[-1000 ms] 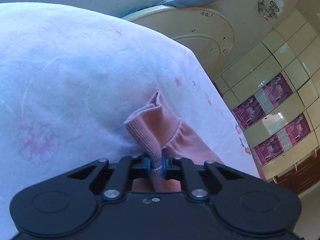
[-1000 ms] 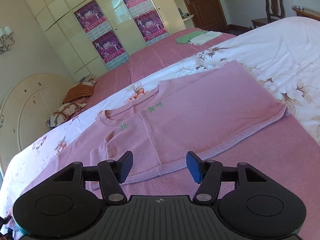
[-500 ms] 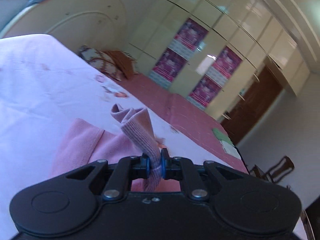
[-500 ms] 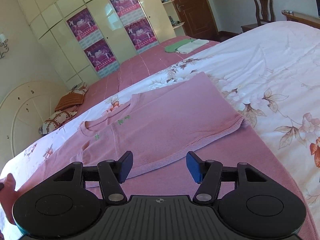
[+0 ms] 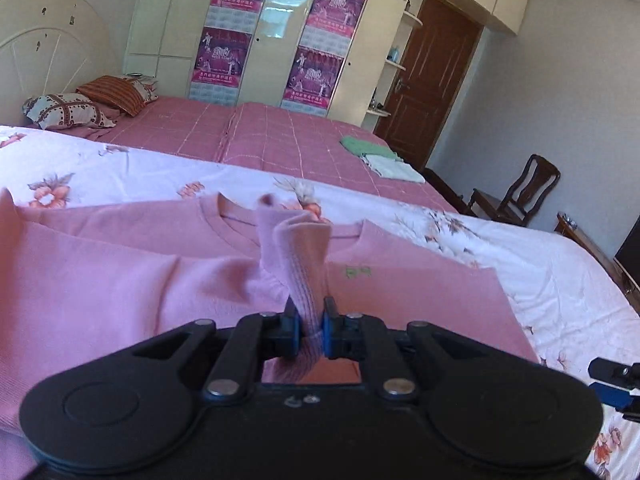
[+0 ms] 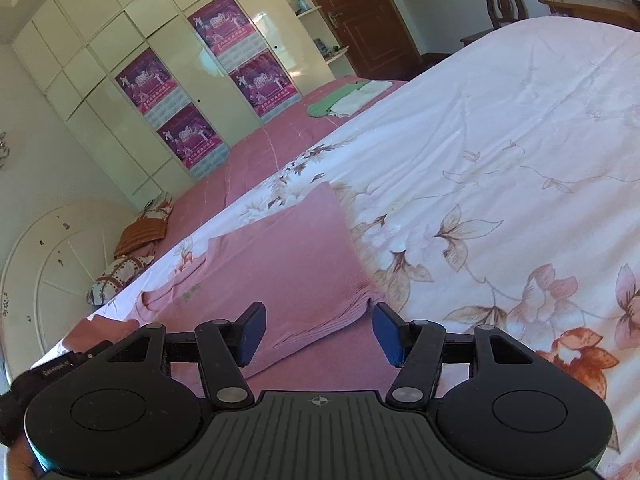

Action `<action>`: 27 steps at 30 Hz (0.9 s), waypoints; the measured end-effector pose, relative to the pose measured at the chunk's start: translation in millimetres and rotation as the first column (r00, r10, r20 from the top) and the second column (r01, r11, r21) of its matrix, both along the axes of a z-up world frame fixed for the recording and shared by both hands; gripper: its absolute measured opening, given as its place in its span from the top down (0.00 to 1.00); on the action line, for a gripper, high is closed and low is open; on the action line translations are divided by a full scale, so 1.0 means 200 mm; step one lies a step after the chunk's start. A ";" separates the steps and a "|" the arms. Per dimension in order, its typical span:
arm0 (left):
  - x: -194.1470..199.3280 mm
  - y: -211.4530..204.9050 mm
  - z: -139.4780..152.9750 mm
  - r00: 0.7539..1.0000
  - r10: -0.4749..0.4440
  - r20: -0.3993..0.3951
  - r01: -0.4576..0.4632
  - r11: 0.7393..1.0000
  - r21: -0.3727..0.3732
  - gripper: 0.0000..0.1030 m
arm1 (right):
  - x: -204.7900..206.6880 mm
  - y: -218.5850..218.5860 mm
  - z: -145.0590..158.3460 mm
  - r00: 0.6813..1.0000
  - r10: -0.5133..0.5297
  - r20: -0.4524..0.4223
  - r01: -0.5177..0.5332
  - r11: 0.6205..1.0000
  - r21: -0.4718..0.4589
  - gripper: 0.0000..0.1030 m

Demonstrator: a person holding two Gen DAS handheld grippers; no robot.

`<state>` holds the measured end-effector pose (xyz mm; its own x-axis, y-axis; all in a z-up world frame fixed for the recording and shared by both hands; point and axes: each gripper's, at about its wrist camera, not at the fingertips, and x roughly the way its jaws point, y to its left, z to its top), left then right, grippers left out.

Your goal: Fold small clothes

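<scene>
The sweater lies flat on the bed, collar toward the wardrobe. The left tool is clamped on its cuff, raised over the chest. The right tool gapes wide, holding nothing.

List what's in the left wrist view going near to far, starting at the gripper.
left gripper shut on the sleeve cuff → pink sweater → floral sheet → pink checked bedspread → wardrobe with posters

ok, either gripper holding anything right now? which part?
The left gripper is shut on the pink sweater, pinching its ribbed sleeve cuff. The right gripper is open, holding nothing.
</scene>
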<state>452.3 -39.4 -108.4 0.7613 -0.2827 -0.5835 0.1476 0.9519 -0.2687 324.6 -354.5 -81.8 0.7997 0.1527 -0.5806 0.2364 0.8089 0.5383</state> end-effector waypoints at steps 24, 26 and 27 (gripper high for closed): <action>-0.51 0.84 -0.07 0.951 0.306 -0.033 -0.289 0.924 0.252 0.52 | 0.50 0.53 -0.22 0.934 0.354 -0.050 -0.341 0.925 0.165 0.43; -0.45 0.86 -0.08 0.956 0.292 -0.034 -0.272 0.923 0.272 0.56 | 0.52 0.60 -0.21 0.932 0.360 -0.046 -0.353 0.929 0.114 0.45; -0.43 0.86 -0.07 0.959 0.283 -0.023 -0.266 0.925 0.271 0.58 | 0.53 0.62 -0.20 0.928 0.368 -0.051 -0.363 0.928 0.089 0.78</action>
<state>366.7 132.1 -123.2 0.7480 0.1021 -0.6558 -0.1384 0.9904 -0.0037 430.4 -229.9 -121.2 0.6403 0.4733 -0.6050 -0.0309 0.8028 0.5954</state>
